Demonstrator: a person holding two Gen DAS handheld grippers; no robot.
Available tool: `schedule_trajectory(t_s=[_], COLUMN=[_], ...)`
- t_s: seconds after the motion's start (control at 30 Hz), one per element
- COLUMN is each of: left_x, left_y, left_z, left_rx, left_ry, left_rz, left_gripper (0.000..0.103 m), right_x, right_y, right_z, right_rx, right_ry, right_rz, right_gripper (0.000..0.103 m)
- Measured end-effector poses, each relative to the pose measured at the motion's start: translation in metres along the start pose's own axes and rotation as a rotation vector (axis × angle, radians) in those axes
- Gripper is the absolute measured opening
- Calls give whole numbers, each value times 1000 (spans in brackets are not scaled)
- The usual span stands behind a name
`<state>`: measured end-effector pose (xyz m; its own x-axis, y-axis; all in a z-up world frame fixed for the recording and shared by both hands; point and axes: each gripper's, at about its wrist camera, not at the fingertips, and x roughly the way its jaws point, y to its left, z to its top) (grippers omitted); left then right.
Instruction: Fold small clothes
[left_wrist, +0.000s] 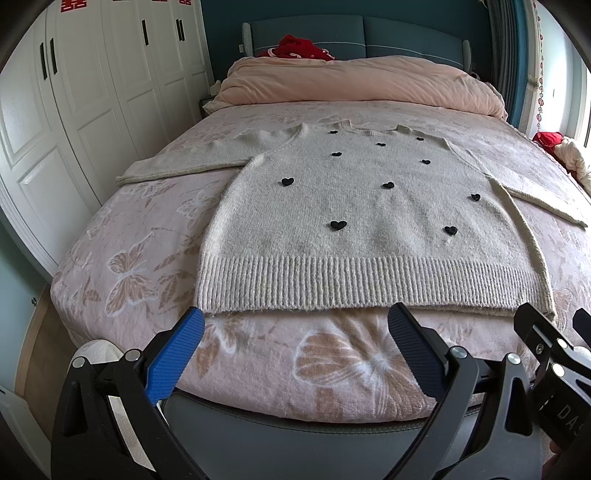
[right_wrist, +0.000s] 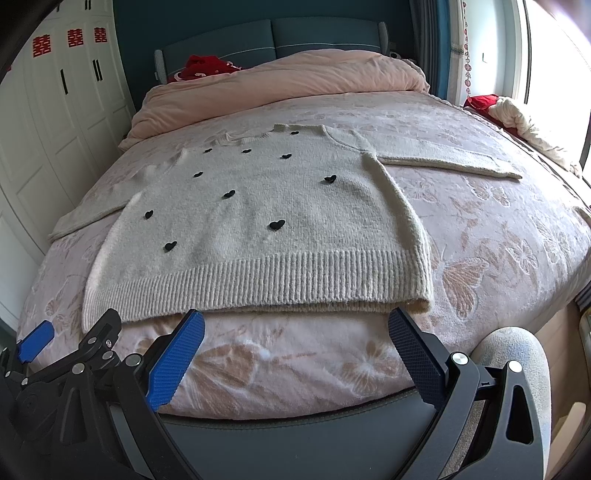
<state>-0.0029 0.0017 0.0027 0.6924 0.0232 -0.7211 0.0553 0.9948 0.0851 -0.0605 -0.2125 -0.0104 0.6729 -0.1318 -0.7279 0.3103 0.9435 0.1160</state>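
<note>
A cream knitted sweater (left_wrist: 369, 210) with small black hearts lies flat on the bed, front up, both sleeves spread out to the sides, ribbed hem toward me. It also shows in the right wrist view (right_wrist: 258, 229). My left gripper (left_wrist: 295, 321) is open and empty, its blue fingertips just short of the hem. My right gripper (right_wrist: 295, 325) is open and empty, just short of the hem near its right corner. The right gripper's body shows at the lower right of the left wrist view (left_wrist: 554, 354), and the left gripper shows at the lower left of the right wrist view (right_wrist: 66, 350).
The bed has a pink butterfly-print cover (left_wrist: 140, 266) and a dark footboard edge (left_wrist: 295, 424) under the grippers. A folded pink duvet (left_wrist: 362, 81) lies at the head. White wardrobes (left_wrist: 74, 110) stand at the left. Red and white cloths (right_wrist: 509, 110) lie at the right.
</note>
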Motion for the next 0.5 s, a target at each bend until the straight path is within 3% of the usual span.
schedule_trajectory(t_s=[0.5], left_x=[4], left_y=[3], left_z=[-8], left_rx=[1], left_ry=[17], left_rz=[2], left_gripper=[97], right_x=[7], right_y=[-1], right_z=[-5], right_rx=[8], right_ry=[21], right_rz=[0], right_gripper=[98])
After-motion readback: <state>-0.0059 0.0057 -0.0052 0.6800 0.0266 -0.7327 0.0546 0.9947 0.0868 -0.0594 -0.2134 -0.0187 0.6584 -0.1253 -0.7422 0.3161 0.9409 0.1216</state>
